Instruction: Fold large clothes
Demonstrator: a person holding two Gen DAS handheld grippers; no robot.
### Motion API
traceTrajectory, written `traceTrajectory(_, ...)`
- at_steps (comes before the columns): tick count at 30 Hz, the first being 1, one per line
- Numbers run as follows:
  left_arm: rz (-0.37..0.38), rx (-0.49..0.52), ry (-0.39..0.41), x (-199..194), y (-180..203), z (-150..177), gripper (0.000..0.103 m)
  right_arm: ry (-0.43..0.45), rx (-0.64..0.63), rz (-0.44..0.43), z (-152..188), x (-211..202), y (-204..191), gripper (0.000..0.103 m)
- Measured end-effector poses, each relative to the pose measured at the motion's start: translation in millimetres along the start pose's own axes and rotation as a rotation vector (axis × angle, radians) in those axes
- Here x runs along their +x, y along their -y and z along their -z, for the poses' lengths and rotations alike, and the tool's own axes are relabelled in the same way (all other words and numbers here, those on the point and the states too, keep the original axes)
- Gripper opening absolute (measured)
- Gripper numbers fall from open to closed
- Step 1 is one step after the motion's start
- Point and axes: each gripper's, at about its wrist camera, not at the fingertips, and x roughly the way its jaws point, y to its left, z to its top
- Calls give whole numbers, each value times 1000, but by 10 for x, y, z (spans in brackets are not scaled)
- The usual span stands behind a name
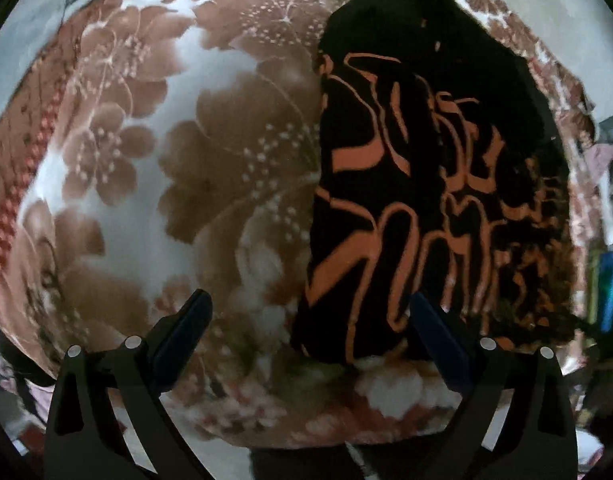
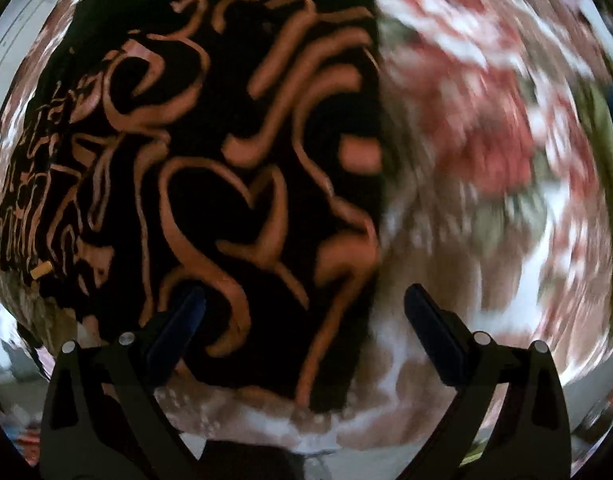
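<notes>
Floral bedding, a blanket (image 1: pixel 210 184) printed with large brown blossoms on white and edged by a red woven border, filled both views and served as the working surface; whether it lay on a bed or the floor could not be told. On it rested the garment (image 1: pixel 422 208), black with orange scrolling line-work, lying in a long, narrow, apparently folded shape. In the left wrist view the garment occupied the right half of the field, running from the upper edge down to just in front of the left tongs (image 1: pixel 308 308), whose two dark blue fingers (image 1: pixel 186 328) stood wide apart and gripped nothing; the right-hand finger overlapped the garment's near end, though contact could not be judged. In the right wrist view the garment (image 2: pixel 210 184) covered the left and centre of the field, its straight right edge bordering the blanket (image 2: pixel 486 184), which appeared there with red and green flowers and was strongly blurred by motion. The right tongs (image 2: pixel 306 300) were likewise spread wide and empty, with one finger (image 2: pixel 182 316) over the black cloth and the other over the blanket. A small pale tag (image 2: pixel 41 270) showed near the garment's left margin. Cluttered room edges were too blurred to identify.
</notes>
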Motion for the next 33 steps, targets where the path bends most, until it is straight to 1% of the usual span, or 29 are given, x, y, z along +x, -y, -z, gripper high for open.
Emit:
traceTrajectory(2, 31, 33, -5, 28, 30, 49, 97, -23, 38, -24, 103, 50, 74, 98)
traceTrajectory(4, 41, 67, -12, 81, 88, 97, 97, -40, 120, -95, 169, 100, 188, 98)
traceTrajectory(6, 81, 68, -23, 177, 113, 84, 97, -34, 154, -124, 181, 121, 257, 98)
traceTrajectory(7, 132, 61, -40, 262, 122, 85, 97, -31, 150, -129, 183, 136, 272, 98)
traceTrajectory(8, 170, 54, -69, 364, 130, 90, 94, -32, 133, -128, 178, 154, 261, 99)
traceTrajectory(9, 176, 49, -90, 431, 151, 93, 88, -29, 117, -125, 173, 154, 245, 99)
traceTrajectory(10, 177, 52, -97, 451, 199, 100, 87, -27, 110, -128, 173, 148, 244, 99)
traceTrajectory(13, 260, 79, -75, 320, 367, 108, 86, 7, 92, -228, 103, 1, 93, 99)
traceTrajectory(14, 287, 90, -64, 262, 412, 109, 86, 29, 73, -279, 68, -89, 28, 99)
traceTrajectory(15, 319, 107, -53, 205, 457, 110, 86, 34, 62, -303, 47, -126, -18, 99)
traceTrajectory(16, 336, 120, -51, 190, 482, 108, 86, 31, 54, -321, 36, -138, -41, 99)
traceTrajectory(17, 323, 130, -60, 224, 487, 106, 87, 16, 47, -321, 11, -104, -68, 99)
traceTrajectory(19, 272, 126, -82, 335, 439, 112, 87, -12, 61, -317, -39, -1, -55, 99)
traceTrajectory(20, 250, 101, -93, 414, 374, 108, 86, -26, 94, -326, 12, 50, -33, 98)
traceTrajectory(21, 249, 79, -94, 445, 343, 101, 86, -20, 125, -356, 66, 36, 23, 96)
traceTrajectory(22, 266, 53, -94, 450, 309, 85, 86, -16, 138, -377, 83, 3, 29, 95)
traceTrajectory(23, 286, 38, -91, 437, 288, 64, 86, -11, 160, -418, 77, -44, 44, 91)
traceTrajectory(24, 325, 25, -81, 400, 284, 36, 86, -12, 172, -439, 86, -76, 61, 86)
traceTrajectory(26, 376, 18, -65, 374, 308, -2, 86, -31, 191, -456, 81, -62, 55, 81)
traceTrajectory(27, 375, 16, -65, 409, 303, -8, 86, -45, 193, -448, 70, -32, 68, 74)
traceTrajectory(28, 340, 22, -85, 497, 288, 4, 86, -63, 192, -431, 52, 13, 99, 70)
traceTrajectory(29, 301, 35, -113, 608, 266, 31, 82, -83, 194, -392, 34, 97, 111, 56)
traceTrajectory(30, 276, 46, -117, 661, 251, 47, 69, -91, 196, -376, 16, 121, 174, 42)
traceTrajectory(31, 264, 43, -112, 666, 231, 48, 64, -102, 202, -355, 15, 171, 197, 39)
traceTrajectory(32, 268, 25, -113, 658, 209, 32, 52, -106, 206, -357, 10, 186, 224, 34)
traceTrajectory(33, 282, -1, -117, 621, 180, 9, 21, -112, 207, -358, 1, 177, 228, 23)
